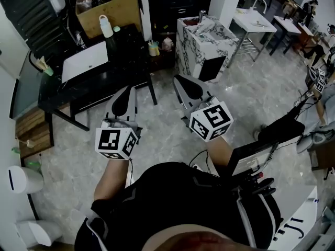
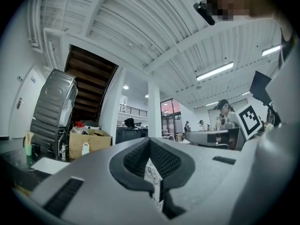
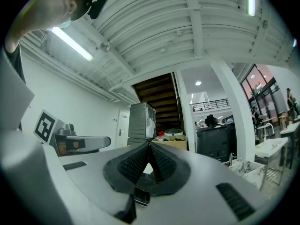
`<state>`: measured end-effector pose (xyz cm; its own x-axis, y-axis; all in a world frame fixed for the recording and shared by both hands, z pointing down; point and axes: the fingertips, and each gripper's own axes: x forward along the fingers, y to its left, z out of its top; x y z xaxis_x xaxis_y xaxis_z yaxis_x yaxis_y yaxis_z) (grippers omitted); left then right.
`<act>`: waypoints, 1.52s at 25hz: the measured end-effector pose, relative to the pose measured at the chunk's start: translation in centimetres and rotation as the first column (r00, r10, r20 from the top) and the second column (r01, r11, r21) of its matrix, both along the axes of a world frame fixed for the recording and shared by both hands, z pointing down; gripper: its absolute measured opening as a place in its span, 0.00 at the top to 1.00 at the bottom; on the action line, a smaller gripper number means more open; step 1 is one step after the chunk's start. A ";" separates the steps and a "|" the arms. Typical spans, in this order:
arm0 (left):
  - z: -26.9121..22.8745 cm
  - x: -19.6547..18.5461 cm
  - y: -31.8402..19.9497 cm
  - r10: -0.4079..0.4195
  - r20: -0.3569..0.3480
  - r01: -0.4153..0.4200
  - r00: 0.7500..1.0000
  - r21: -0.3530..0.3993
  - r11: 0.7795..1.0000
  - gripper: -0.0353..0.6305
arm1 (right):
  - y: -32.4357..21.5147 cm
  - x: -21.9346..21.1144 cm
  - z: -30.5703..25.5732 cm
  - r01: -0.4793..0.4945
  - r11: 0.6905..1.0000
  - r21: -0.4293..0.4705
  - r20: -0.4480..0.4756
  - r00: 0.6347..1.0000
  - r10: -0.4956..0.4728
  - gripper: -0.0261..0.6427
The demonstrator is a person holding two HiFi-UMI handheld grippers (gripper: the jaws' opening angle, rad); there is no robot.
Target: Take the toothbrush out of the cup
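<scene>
Approach stage: nothing is grasped yet. The person stands on the tiled floor (image 1: 172, 124) with both tools held out roughly level. They are well apart from the black table (image 1: 97, 88), which lies ahead and to the left.

Task's thing: a small green cup (image 1: 48, 70) sits at the table's left end. A pale upright handle stands in it, taken to be the toothbrush (image 2: 29, 138), though it is too small to confirm bristles. A cardboard box (image 1: 112, 9) sits beyond the table.

Left hand-held gripper (image 1: 126, 90): jaws fully together, with the ribbed pads meeting at the tips. Nothing is between them and nothing is touched.

Right hand-held gripper (image 1: 180, 80): also closed tip to tip, empty, and touching nothing.

Next move, as judged: close the gap to the table's left end and open one pair of jaws. Then line them up on the handle above the cup's rim — the part that stands free. The other tool could steady the cup, which looks light enough to tip or lift with the brush.
</scene>
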<state>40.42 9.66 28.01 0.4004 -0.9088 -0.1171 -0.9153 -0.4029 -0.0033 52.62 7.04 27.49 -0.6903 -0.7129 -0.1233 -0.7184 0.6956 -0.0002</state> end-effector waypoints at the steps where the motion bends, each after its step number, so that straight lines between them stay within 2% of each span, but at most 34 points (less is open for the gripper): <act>1: 0.0 -0.3 0.0 0.001 -0.001 -0.001 1.000 0.000 1.000 0.94 | 0.1 -0.4 0.0 0.002 1.000 0.002 -0.003 1.000 -0.002 0.93; 16: 0.6 -6.3 1.3 0.013 -0.004 -0.013 1.000 -0.010 1.000 0.94 | 1.3 -6.6 0.2 -0.017 1.000 0.006 -0.016 1.000 0.017 0.93; 24: 1.3 -8.8 1.8 0.001 -0.013 -0.001 1.000 -0.007 1.000 0.94 | 1.8 -9.9 0.8 0.024 1.000 0.014 -0.017 1.000 -0.023 0.93; 31: 1.9 -11.2 0.4 -0.018 -0.004 0.018 1.000 -0.013 1.000 0.94 | 0.1 -12.8 0.7 0.062 0.998 0.020 0.004 0.998 -0.062 0.93; 38: 1.9 -14.7 -3.7 -0.049 0.000 0.049 0.999 -0.021 0.999 0.94 | -4.3 -16.7 1.2 0.100 0.995 0.005 0.018 0.995 -0.100 0.93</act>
